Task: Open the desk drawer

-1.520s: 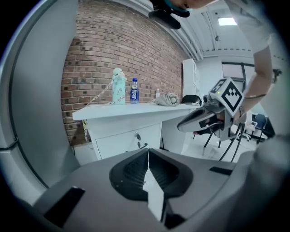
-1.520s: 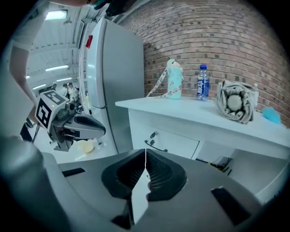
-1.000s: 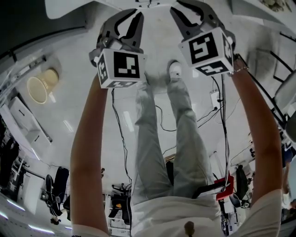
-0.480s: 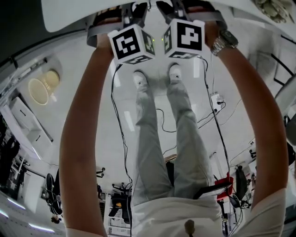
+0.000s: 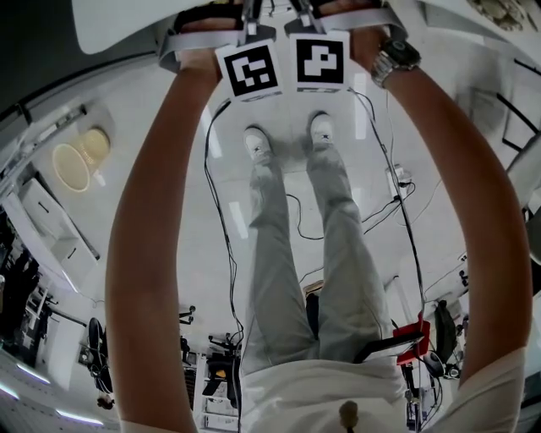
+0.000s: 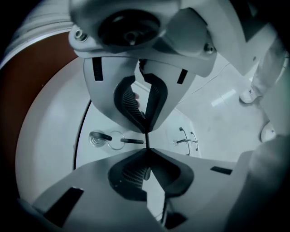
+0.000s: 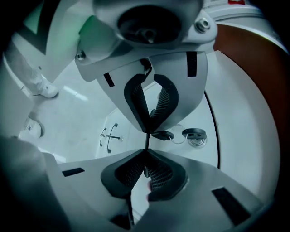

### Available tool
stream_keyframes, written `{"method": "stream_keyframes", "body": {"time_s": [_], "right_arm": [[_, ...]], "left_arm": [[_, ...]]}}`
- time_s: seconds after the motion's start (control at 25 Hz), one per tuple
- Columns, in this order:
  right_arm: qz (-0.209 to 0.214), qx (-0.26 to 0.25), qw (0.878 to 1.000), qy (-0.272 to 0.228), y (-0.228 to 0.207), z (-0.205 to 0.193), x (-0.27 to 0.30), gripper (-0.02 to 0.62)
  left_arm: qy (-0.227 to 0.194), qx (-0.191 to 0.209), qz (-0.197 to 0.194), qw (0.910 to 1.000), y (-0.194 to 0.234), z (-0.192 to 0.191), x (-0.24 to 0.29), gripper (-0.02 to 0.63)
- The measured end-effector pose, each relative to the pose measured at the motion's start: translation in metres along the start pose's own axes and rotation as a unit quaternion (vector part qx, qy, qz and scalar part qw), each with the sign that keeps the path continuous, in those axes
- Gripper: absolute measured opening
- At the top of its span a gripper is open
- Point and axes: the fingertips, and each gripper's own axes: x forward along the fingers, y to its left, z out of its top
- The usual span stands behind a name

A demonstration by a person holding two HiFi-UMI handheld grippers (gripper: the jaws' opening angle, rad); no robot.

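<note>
The desk's white top (image 5: 127, 25) runs along the top of the head view. Both hands reach under its edge there, so only the two marker cubes (image 5: 249, 72) (image 5: 319, 61) show, side by side. In the left gripper view my left gripper (image 6: 146, 132) points at the glossy white drawer front (image 6: 54, 136), which mirrors it. Its jaws have just been closing and now pinch a thin dark pull strip (image 6: 146, 141). My right gripper (image 7: 147, 132) has closed likewise on the thin strip (image 7: 147, 141). A key on a ring (image 6: 97, 138) (image 7: 195, 133) sits in the drawer front nearby.
Below, the person's legs and white shoes (image 5: 258, 144) stand on the pale floor among black cables (image 5: 224, 254). A round tan bin (image 5: 72, 161) is at the left. A white cabinet with two bar handles (image 6: 188, 140) stands farther off.
Both grippers have moved toward the desk edge and come together. Their marker cubes have rolled to face the camera. The jaws, in plain sight a second ago, are now hidden under the desk top.
</note>
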Motion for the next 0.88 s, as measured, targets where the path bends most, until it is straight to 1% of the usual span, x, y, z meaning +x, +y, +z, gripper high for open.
{"method": "stream_keyframes", "body": {"time_s": [0.16,0.28,0.4,0.88], "right_arm": [[0.013,0.012,1.000,-0.001,0.005,-0.003,-0.003,0.034],[0.016,0.013,1.000,-0.011,0.008,0.001,-0.013,0.034],[0.021,0.011,1.000,-0.019,0.019,0.005,-0.027,0.034],[0.041,0.019,0.999,-0.025,0.067,0.020,-0.071,0.035]], "left_arm": [[0.002,-0.012,-0.004,0.9999,-0.001,0.003,-0.001,0.020],[-0.014,-0.017,-0.013,0.9997,-0.006,0.007,-0.011,0.021],[-0.025,-0.016,-0.019,0.9994,-0.018,0.010,-0.024,0.021],[-0.032,-0.018,-0.047,0.9982,-0.065,0.022,-0.068,0.021]]}}
